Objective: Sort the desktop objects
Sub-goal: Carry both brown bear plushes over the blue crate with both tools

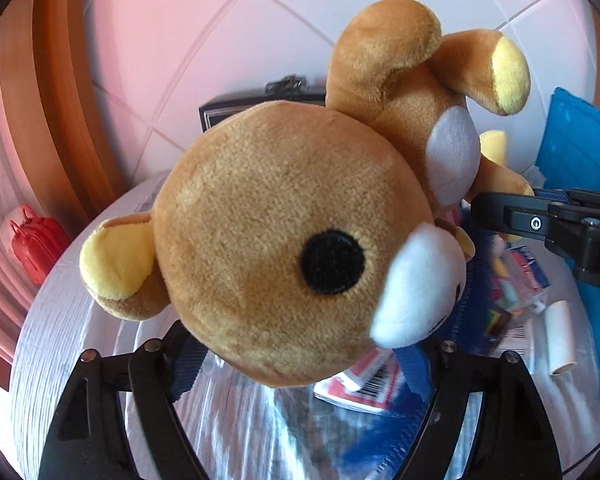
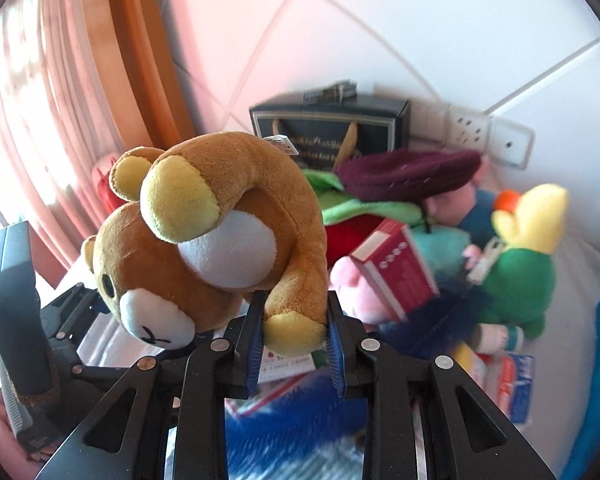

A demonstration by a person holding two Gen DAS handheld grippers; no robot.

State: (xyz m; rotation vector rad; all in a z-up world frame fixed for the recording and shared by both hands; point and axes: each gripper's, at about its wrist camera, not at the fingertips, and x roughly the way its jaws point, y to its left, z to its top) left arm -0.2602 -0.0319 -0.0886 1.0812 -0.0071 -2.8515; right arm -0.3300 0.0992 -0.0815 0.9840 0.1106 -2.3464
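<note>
My chief concern is the hold on the plush bear (image 2: 204, 248): it hangs head-down from a single limb, with the bulk of its weight on the far side of the grip, so any quick swing could drag that soft foot out from between the pads and drop the toy into the clutter beneath. A second risk, in my judgement, is collision, since the two tools sit very near each other with the bear between them. The right gripper (image 2: 294, 336) is closed most of the way, its blue pads pinching the bear's yellow-soled foot on both sides. The left gripper (image 1: 300, 364) stands wide apart; the bear's head fills the space above its fingers, and I cannot tell whether they touch it. The bear is aloft over the table (image 1: 60, 320), clear of the pile of plush toys (image 2: 512, 264), the red box (image 2: 396, 268) and the dark gift bag (image 2: 332, 128) against the tiled wall (image 2: 420, 20).
</note>
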